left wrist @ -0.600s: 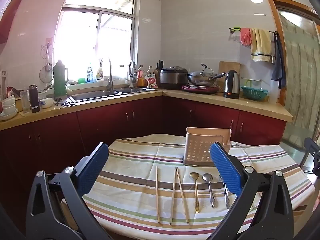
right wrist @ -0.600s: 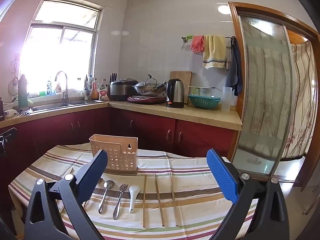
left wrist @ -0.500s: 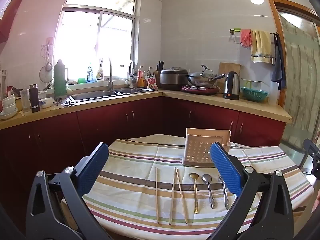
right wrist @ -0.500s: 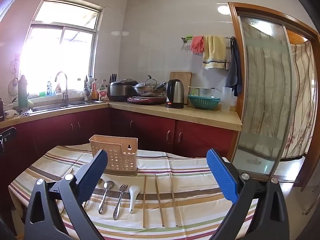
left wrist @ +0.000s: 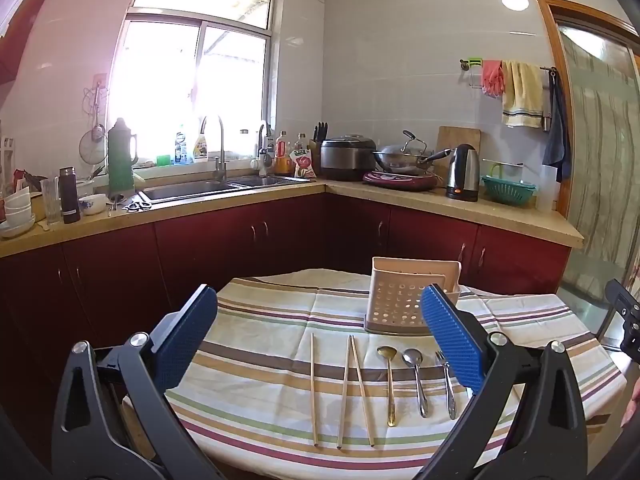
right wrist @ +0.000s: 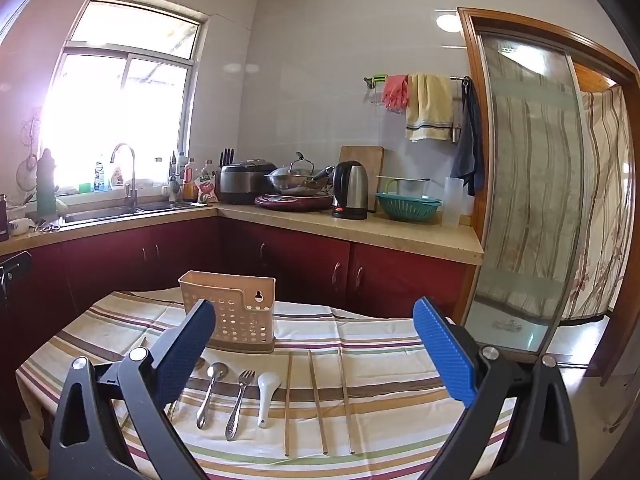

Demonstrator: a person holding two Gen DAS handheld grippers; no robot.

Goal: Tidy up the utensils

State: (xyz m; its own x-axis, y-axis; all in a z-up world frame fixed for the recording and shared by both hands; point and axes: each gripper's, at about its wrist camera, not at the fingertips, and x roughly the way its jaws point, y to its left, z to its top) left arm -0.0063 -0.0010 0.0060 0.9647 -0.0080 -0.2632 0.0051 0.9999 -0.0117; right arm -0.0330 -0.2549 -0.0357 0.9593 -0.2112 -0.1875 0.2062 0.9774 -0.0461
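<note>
Both sets of jaws gape wide, gripping nothing. Left gripper [left wrist: 319,334] and right gripper [right wrist: 314,350] hover above the striped-cloth counter [left wrist: 260,360]. The perforated beige plastic utensil holder [right wrist: 232,310] stands just past them.

- In front of you a table [right wrist: 400,364] carries a utensil holder [right wrist: 236,312] standing upright toward its far side.
- Before the holder, in your right view, a row runs left to right: spoon [right wrist: 210,392], fork [right wrist: 239,400], rice scoop [right wrist: 266,394], then three chopsticks [right wrist: 318,400].
- Your left view shows three more chopsticks [left wrist: 344,392] left of a ladle [left wrist: 389,384].
- Behind the table, cabinets carry a counter [right wrist: 400,232] with a kettle [right wrist: 351,190]; the sink [left wrist: 224,188] sits left of it, under the window.
</note>
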